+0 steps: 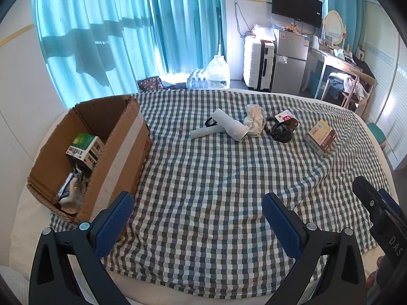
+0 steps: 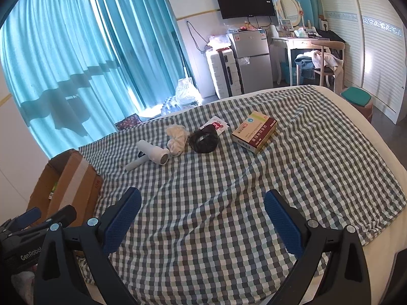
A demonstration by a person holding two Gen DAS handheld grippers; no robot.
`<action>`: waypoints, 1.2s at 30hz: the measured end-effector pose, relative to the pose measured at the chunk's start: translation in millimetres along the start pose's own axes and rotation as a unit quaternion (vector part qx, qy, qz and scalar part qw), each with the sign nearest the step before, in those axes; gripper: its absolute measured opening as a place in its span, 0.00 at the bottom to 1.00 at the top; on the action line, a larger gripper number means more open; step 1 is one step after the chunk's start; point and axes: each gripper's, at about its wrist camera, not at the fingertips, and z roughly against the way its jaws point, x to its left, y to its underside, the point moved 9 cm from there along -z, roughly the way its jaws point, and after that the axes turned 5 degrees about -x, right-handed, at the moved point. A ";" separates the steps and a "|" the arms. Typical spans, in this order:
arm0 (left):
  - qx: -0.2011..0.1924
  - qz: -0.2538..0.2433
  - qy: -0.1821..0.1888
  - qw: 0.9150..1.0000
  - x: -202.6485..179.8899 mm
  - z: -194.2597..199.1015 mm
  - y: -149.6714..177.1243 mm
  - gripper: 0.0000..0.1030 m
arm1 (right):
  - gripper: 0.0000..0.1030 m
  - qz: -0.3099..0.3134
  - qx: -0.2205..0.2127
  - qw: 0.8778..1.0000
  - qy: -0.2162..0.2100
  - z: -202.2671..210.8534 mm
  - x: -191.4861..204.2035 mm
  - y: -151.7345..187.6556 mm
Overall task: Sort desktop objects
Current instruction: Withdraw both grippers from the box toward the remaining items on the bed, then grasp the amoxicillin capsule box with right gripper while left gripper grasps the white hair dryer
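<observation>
Left gripper (image 1: 197, 218): jaws spread wide, blue pads bare, nothing between them, hovering above the green-and-white checked cloth (image 1: 216, 183) spread over the bed. Right gripper (image 2: 202, 219): jaws likewise wide and empty, over the same cloth; its black body also shows at the right edge of the left wrist view.

Just left of the left gripper, an open brown cardboard box (image 1: 119, 152) with a pale tape strip stands on the cloth's corner. Inside it: a green-and-white carton (image 1: 85, 150) leaning against the far wall, and a crumpled silvery packet (image 1: 68, 190) lower down.

Well ahead of both grippers, a loose row lies on the cloth. From the left: a white cylindrical handheld device with a straight handle (image 1: 223, 128); touching its end, a cream fabric scrunchie (image 1: 255, 119); next, a dark coiled item (image 1: 283, 128), kind unclear, resting partly on a small white-and-red sachet (image 1: 285, 115); then, apart to the right, a flat cream-and-maroon medicine box (image 1: 321, 137).

Turquoise curtains (image 1: 101, 38) hang beyond the bed.
</observation>
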 end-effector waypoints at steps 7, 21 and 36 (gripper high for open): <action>0.025 0.014 -0.004 1.000 -9.3 -49.8 -3.5 1.00 | 0.95 -0.012 0.009 1.000 0.016 -36.6 -15.9 6.2; 0.053 0.062 -0.008 0.997 -38.0 -171.8 -37.1 1.00 | 0.95 -0.036 0.037 0.995 0.081 -155.6 -61.3 4.5; 0.073 0.107 -0.015 0.991 -55.3 -253.2 -57.4 1.00 | 0.97 -0.121 0.029 0.977 0.175 -246.9 -97.7 -51.0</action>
